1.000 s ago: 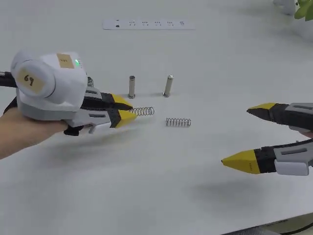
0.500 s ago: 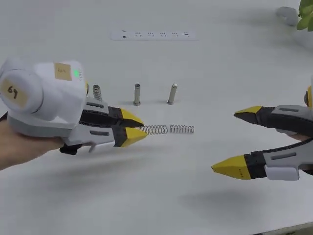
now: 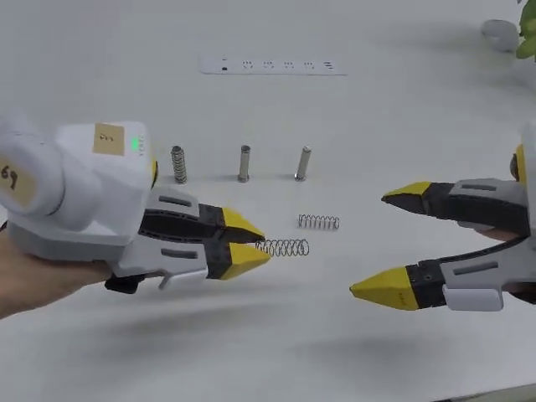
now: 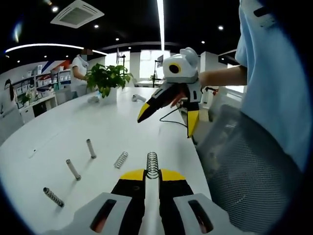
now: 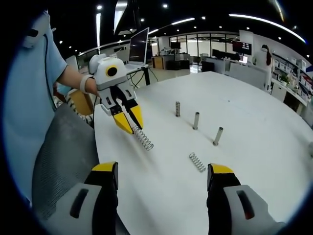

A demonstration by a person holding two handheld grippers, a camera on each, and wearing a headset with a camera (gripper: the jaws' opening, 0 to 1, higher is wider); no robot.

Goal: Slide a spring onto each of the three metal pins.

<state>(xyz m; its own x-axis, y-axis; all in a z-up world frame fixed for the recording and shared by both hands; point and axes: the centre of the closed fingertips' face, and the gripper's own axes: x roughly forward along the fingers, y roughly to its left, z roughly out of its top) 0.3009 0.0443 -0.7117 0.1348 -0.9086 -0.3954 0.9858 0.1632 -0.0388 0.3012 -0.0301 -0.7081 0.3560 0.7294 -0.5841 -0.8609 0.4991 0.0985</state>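
A spring [image 3: 283,247] juts from the left gripper [image 3: 261,244], one end pinched between its yellow tips over the white workbench [image 3: 251,343]. A second spring [image 3: 318,222] lies near the three pins, the left pin [image 3: 178,164] already sleeved, the middle pin [image 3: 244,163] and right pin [image 3: 303,163] bare. The right gripper [image 3: 368,244] hovers alongside, jaws spread wide.

Three upright pins [image 3: 244,163], spring [image 3: 178,164] on leftmost

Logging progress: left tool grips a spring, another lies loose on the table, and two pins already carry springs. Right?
No: the head view shows only the leftmost pin carrying a spring; the middle pin and right pin stand bare. Rest holds.
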